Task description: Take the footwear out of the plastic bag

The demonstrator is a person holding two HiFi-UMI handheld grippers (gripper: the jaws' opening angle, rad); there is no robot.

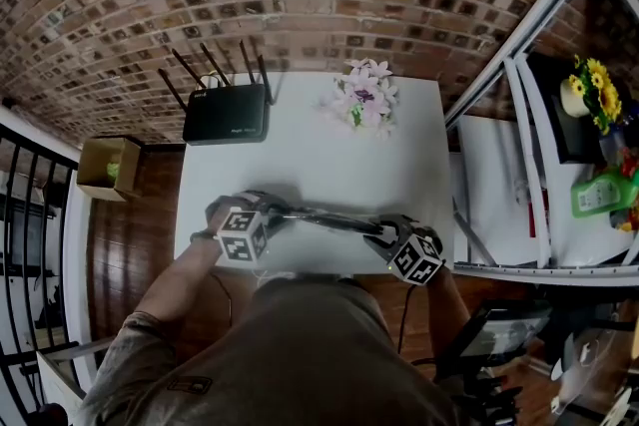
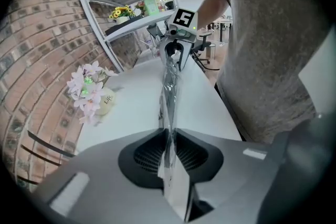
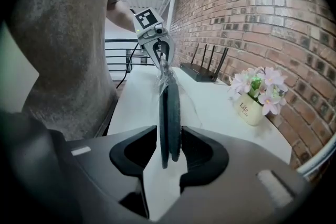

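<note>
A pair of flat dark footwear (image 3: 169, 113) sits on edge inside a clear plastic bag (image 2: 169, 86), stretched between my two grippers near the front edge of the white table (image 1: 319, 165). In the head view it shows as a dark strip (image 1: 329, 219). My left gripper (image 2: 169, 147) is shut on the bunched end of the bag, its pads pinching the film. The near end of the footwear pokes between the jaws of my right gripper (image 3: 170, 147). These jaws stand a little wider than the footwear, with slim gaps on both sides.
A black router with antennas (image 1: 228, 113) and a small pot of pale flowers (image 1: 364, 100) stand at the back of the table. A white metal rack (image 1: 529, 165) with a green bottle (image 1: 599, 193) is on the right. A cardboard box (image 1: 108, 167) sits on the floor at left.
</note>
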